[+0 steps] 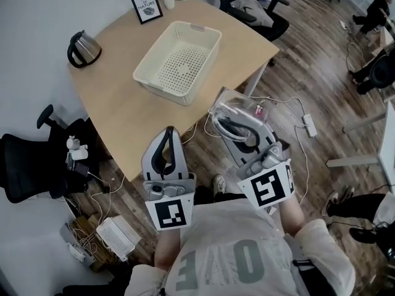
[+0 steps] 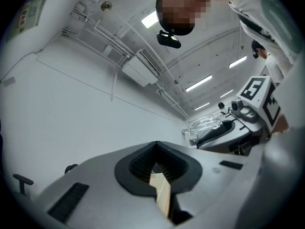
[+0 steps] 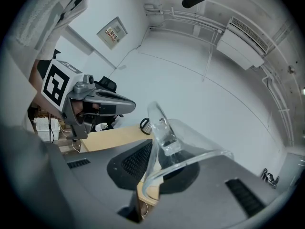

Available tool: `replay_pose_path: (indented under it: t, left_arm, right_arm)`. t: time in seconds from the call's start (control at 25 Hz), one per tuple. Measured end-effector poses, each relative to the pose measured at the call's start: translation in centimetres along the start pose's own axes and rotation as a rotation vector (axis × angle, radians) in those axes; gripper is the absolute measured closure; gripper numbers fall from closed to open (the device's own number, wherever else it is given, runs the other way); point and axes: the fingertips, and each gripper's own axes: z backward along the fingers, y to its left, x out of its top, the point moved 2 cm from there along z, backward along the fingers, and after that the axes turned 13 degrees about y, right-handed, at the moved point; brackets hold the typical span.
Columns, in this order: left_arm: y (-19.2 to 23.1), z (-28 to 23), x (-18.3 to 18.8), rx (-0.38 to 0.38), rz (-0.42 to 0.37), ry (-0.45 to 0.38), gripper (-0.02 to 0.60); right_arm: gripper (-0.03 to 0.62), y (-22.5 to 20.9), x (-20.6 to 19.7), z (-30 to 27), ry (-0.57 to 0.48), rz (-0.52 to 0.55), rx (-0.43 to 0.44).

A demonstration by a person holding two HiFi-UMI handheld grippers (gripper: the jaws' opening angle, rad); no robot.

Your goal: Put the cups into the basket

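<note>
- Right gripper (image 1: 233, 127): jaws nearly together, clamped on the wall of a clear cup (image 1: 239, 105). In the right gripper view the cup (image 3: 190, 144) sits tilted between the pads, rim toward the camera, handle on its upper side.
- Left gripper (image 1: 165, 142): jaws closed, nothing held. The left gripper view shows only a thin slit between the pads (image 2: 143, 163), with tan table surface behind it.
- Both grippers are held close to the person's chest, side by side and apart. The left one is over the table's near edge, the right one off the table.
- The cup is over the wooden floor (image 1: 308, 60), just beside the table's near corner, not touching the table (image 1: 114, 100).
- Basket (image 1: 204, 33): white, perforated, upright on the table, beyond the cup and to its left, clear of both grippers.
- Kettle (image 1: 83, 48) at the table's far left edge, well apart from the basket.
- Frame (image 1: 147, 7) upright at the table's far edge, near the basket's far corner.
- Black chair (image 1: 28, 165) left of the table.
</note>
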Motion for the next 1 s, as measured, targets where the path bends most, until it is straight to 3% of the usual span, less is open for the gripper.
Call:
replay_pose_path:
  t: [0.48,0.8,1.0]
  left_arm:
    - [0.4,-6.6,-1.1,-0.008,0.003,0.017,0.574]
    - [5.4,-14.0,0.4,0.015,0.010,-0.072,0.574]
    - [8.8,-18.6,-0.2,0.033,-0.021,-0.057,0.574]
  right_arm:
    - [0.565,-3.8,-1.4,-5.0,-0.016,-0.003,0.030]
    - [0.565,-7.9,1.0,-11.2,-0.031,0.025,0.020]
    - [0.565,-11.4,2.8,-16.4,-0.030,0.054,0.000]
